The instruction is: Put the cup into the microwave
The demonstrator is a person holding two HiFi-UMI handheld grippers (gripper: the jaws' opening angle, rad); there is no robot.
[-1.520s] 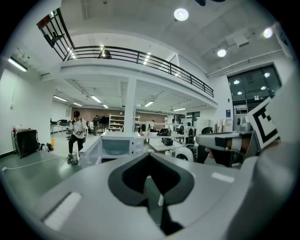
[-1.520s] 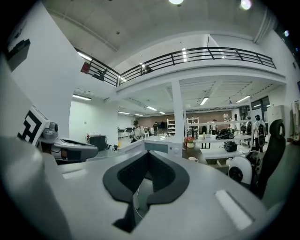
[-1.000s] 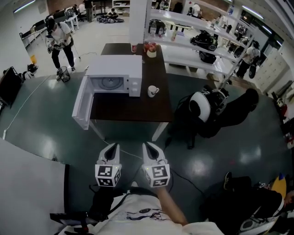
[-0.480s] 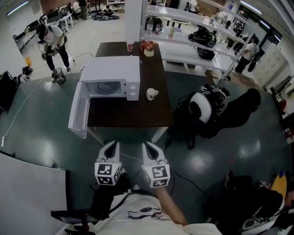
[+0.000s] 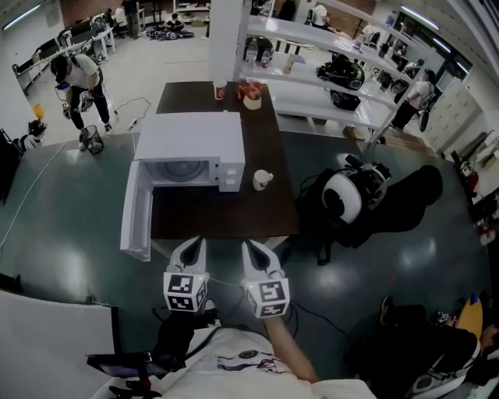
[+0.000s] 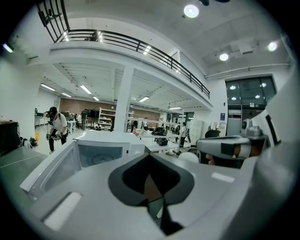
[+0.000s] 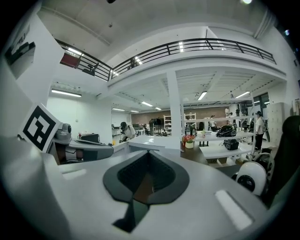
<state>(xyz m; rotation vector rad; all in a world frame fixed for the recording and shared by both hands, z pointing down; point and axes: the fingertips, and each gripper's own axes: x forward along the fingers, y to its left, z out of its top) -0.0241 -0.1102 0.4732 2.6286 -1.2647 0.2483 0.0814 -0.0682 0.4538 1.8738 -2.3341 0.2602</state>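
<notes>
Bright, even indoor light fills all three views. In the head view the glossy dark floor (image 5: 70, 210) carries soft pale reflections of overhead lamps, and the white microwave (image 5: 191, 132) is nearly overexposed against the dark tabletop (image 5: 265, 210). Shadows are faint and short. Strong fisheye bending curves straight lines toward the edges. Both gripper views sit in a round frame with black corners — ceiling spotlights (image 6: 191, 10) and strip lights (image 7: 65, 93) flare white. Up close, the left hand-held gripper (image 6: 149, 158) and right hand-held gripper (image 7: 149, 157) look soft and out of focus; the far hall is sharper.
</notes>
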